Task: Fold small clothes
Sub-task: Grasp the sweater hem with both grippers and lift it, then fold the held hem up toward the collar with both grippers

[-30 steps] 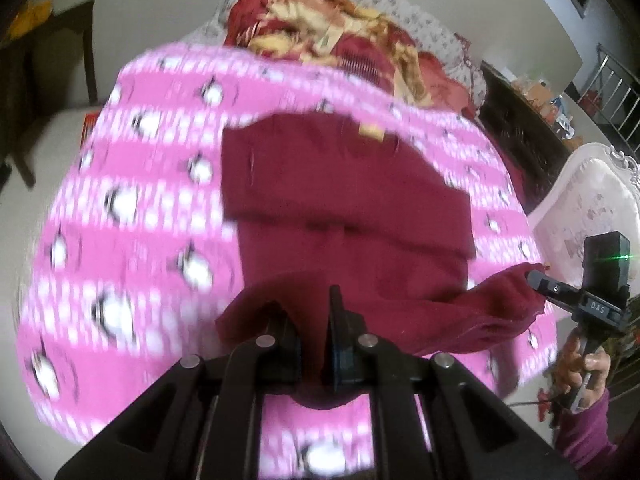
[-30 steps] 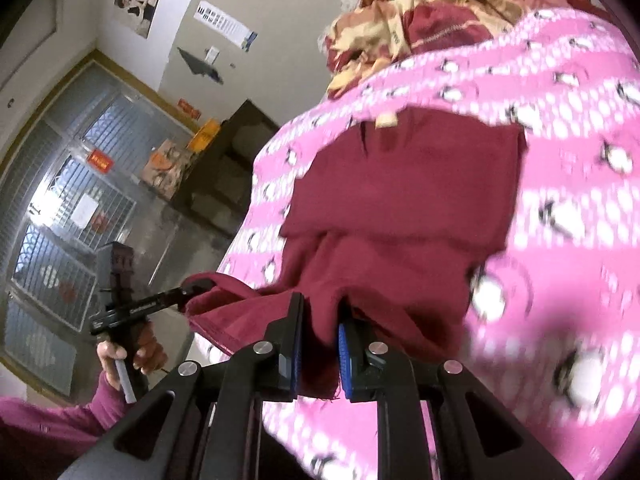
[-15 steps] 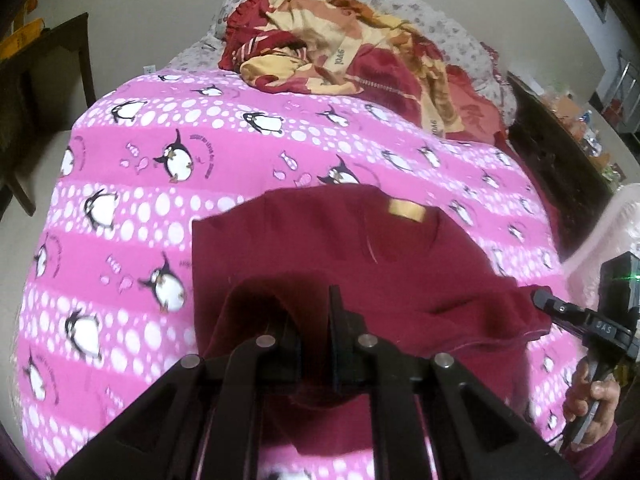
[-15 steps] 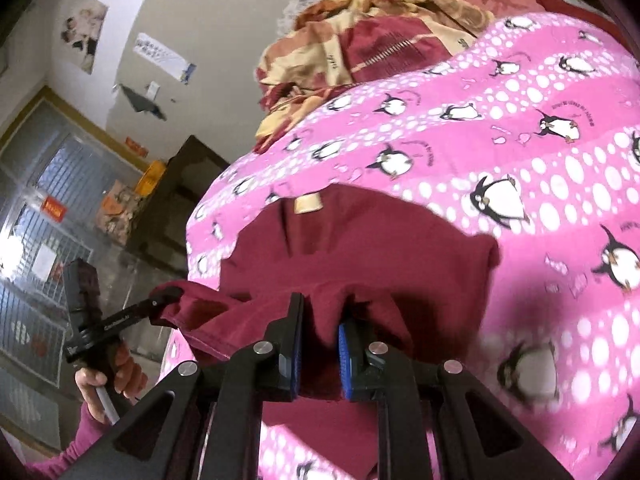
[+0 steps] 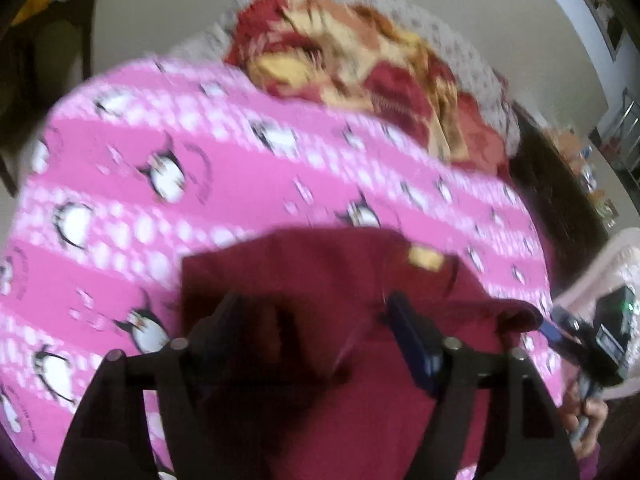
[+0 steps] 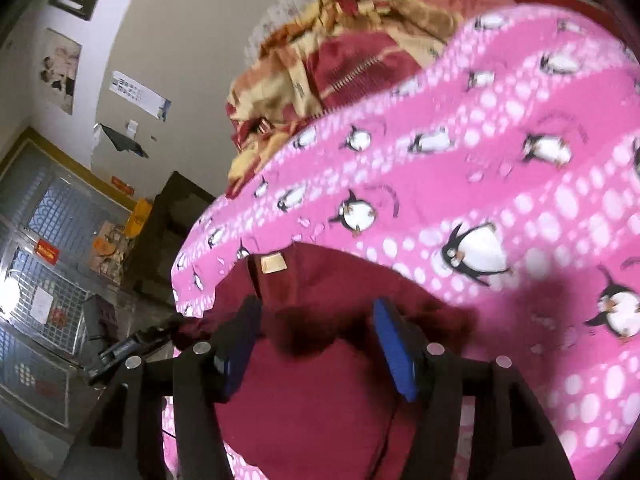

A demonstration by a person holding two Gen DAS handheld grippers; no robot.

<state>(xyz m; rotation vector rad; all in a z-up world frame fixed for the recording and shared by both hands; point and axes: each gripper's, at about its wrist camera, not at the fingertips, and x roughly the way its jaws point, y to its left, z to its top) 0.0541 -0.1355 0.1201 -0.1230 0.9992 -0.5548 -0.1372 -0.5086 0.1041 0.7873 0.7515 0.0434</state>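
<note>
The maroon garment [image 5: 320, 280] lay on the pink penguin blanket [image 5: 240, 184] that covered the bed, doubled over on itself, with its tan neck label [image 5: 425, 258] showing at the edge farther from the cameras. Beyond the garment, at the head of the bed, a crumpled red and yellow quilt [image 5: 360, 68] sat heaped against the wall.

The left tool [image 5: 316, 322] hung just above the garment's folded edge. Its jaws had just been opening and stood apart, with cloth under the gap but neither pad pressing on it (the view was blurred, though the gap was plain). The right tool [image 6: 316, 328] stood the same way over the garment's other corner: its jaws had just been opening, spread wide, the blue pads [image 6: 394, 348] clear of the fabric, which lay slack below them. A hand [image 5: 588, 416] gripping the right tool's handle showed beside the garment in the left view.
</note>
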